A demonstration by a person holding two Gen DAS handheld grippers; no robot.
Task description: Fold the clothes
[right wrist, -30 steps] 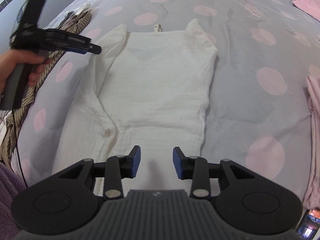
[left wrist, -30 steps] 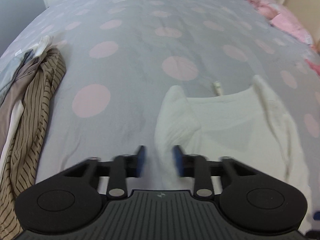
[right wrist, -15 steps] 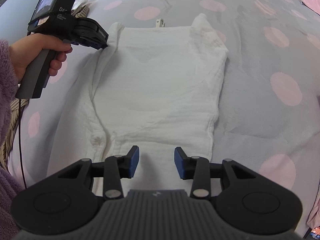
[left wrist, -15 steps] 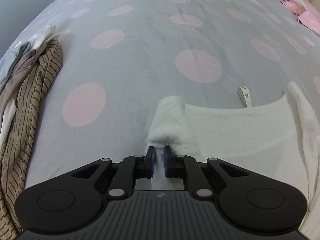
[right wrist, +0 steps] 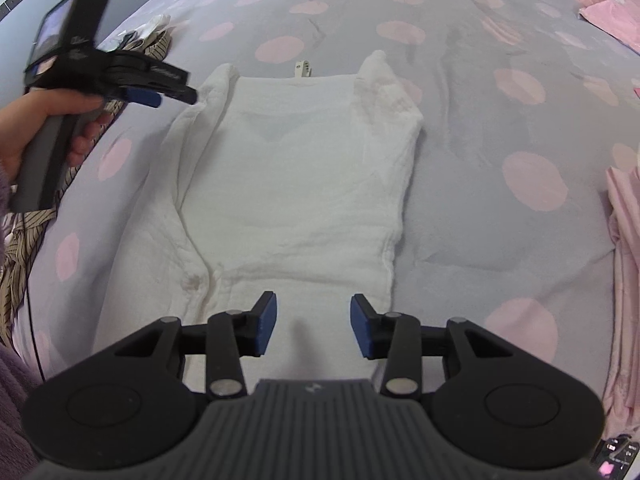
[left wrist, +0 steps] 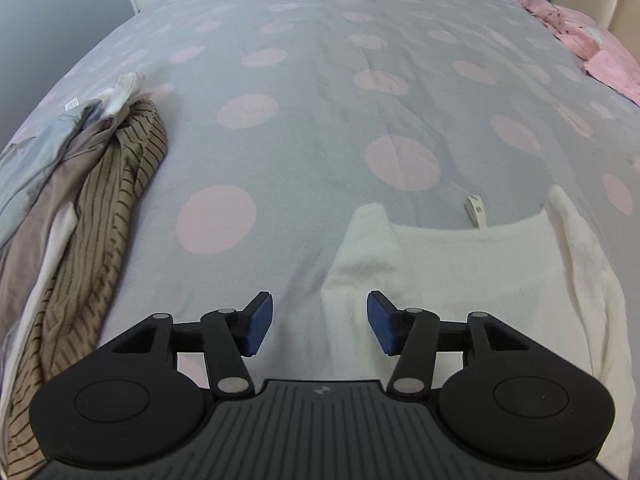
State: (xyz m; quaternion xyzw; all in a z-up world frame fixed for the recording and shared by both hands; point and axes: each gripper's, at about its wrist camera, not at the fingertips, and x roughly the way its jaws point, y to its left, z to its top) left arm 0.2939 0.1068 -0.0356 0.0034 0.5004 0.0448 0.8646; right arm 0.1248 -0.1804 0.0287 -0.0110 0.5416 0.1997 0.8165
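A white top (right wrist: 296, 168) lies flat on the grey, pink-dotted bedspread (left wrist: 320, 100), neckline at the far end and both side edges folded inward. My left gripper (left wrist: 320, 322) hovers above the top's left shoulder fold (left wrist: 360, 248). Its jaws are opening and the cloth lies under them, not pressed by either pad. In the right wrist view the left gripper (right wrist: 176, 94) hangs in a hand beside that shoulder. My right gripper (right wrist: 314, 322) stands open over the hem at the near end, nothing between its pads.
A heap of brown striped and pale clothes (left wrist: 100, 208) lies along the bed's left edge. Pink garments lie at the far right (left wrist: 600, 52) and the near right (right wrist: 624, 240). A small fabric label (left wrist: 476, 210) sticks out past the neckline.
Half a second ago the left gripper was shut on the shoulder fold. It has since let go, opened wide and pulled back up. The right gripper has stayed put.
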